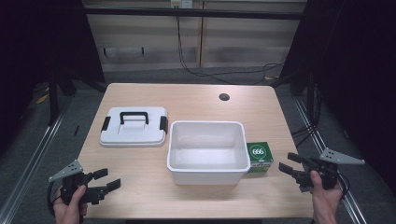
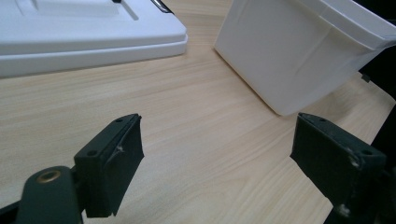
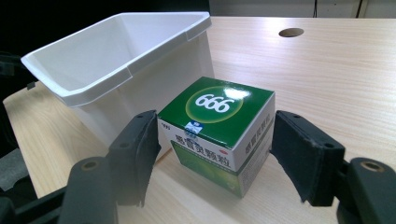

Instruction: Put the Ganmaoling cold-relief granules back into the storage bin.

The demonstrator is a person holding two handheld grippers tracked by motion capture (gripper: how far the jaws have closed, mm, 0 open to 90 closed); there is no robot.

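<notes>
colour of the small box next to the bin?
Green top with white "666", white sides with green print; box shows best in the right gripper view.

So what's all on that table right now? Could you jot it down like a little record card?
table: light wood table, round hole near far edge
bin: open white bin, centre, empty
lid: white lid with black handle, lying flat left of the bin
box: green box marked 666, against the bin's right side
left gripper: left gripper, open, over bare wood
right gripper: right gripper, open, facing the box
</notes>
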